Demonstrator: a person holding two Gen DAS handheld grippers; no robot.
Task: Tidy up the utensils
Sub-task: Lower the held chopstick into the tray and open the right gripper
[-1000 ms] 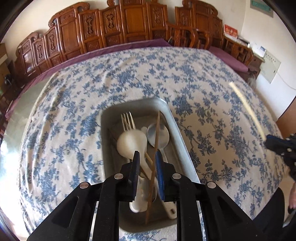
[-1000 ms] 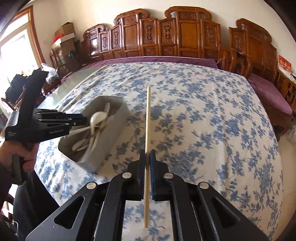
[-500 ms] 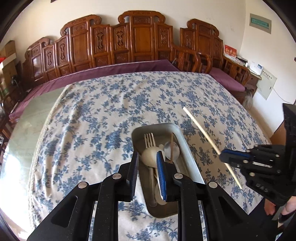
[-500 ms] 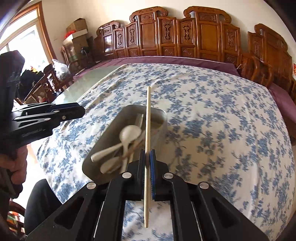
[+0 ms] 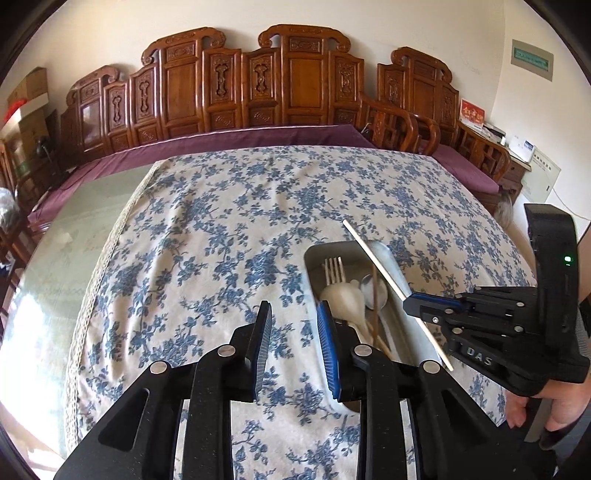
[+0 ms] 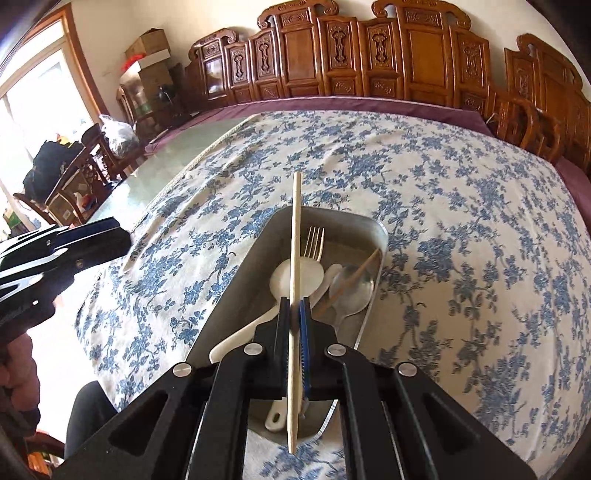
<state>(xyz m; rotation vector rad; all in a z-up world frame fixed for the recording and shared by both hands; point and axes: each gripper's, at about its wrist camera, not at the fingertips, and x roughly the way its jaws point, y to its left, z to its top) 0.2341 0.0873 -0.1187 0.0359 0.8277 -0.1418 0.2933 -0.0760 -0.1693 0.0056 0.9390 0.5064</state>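
With my right gripper [image 6: 294, 325] clenched on the pale wooden chopstick [image 6: 295, 258] above the rectangular metal tray [image 6: 236, 280] near the tablecloth's [image 6: 443, 221] near edge, and my left gripper [image 5: 293, 332] having just opened empty, I should lower it lengthwise beside the darker chopstick [image 6: 351, 280] before letting go.

Carved wooden panels [image 5: 295, 77] line a cream wall [image 5: 110, 33] behind a purple-cushioned bench [image 5: 229, 138]. Daylight enters a window [image 6: 40, 92] on the left, beside stacked cardboard boxes [image 6: 147, 55] and a wooden chair [image 6: 79, 173].
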